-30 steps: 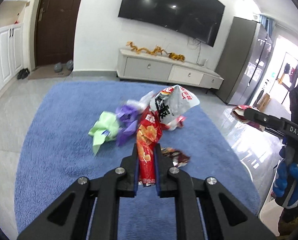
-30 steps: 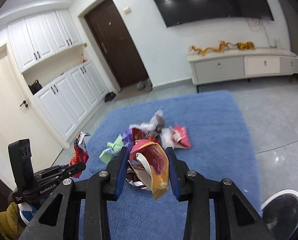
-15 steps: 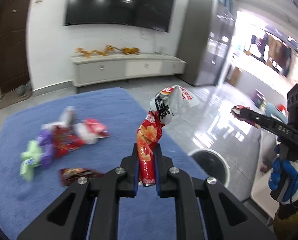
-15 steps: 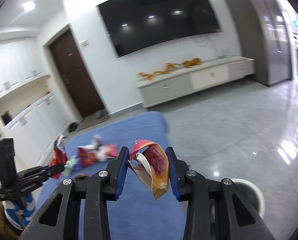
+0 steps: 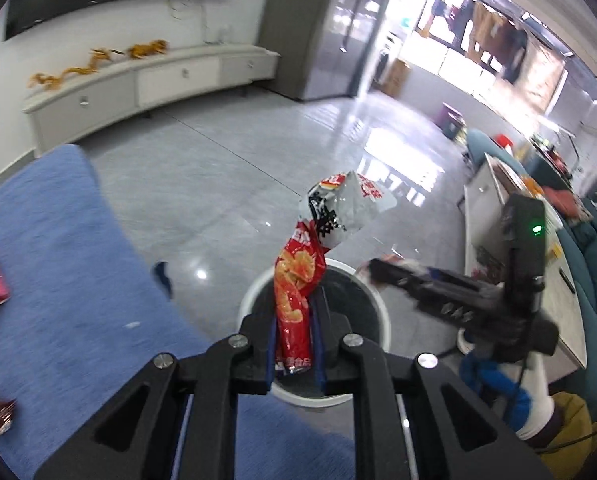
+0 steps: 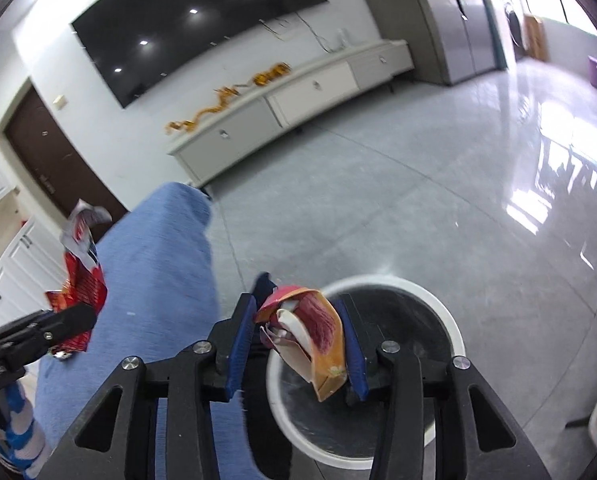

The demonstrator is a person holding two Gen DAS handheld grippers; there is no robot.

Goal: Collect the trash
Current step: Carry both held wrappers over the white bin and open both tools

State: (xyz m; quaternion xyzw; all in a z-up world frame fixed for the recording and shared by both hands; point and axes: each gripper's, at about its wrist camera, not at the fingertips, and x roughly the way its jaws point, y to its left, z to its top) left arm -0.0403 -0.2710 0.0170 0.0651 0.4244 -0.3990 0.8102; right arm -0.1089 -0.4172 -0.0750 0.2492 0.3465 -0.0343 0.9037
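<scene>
A second ago both your grippers faced the litter pile on the blue rug (image 5: 58,264); now they hang over the white-rimmed bin (image 6: 450,320) on the gray floor (image 5: 218,168), rug's edge beside it, the pile swung off to the left. Your left gripper (image 5: 294,328) is clamped on a twisted red chip bag (image 5: 298,292) with a silver-white top, its print too blurred to read. Your right gripper (image 6: 298,340) pinches a crumpled orange-and-maroon wrapper (image 6: 318,340) above the bin's dark mouth. "DAS" on the right tool is now smeared.
</scene>
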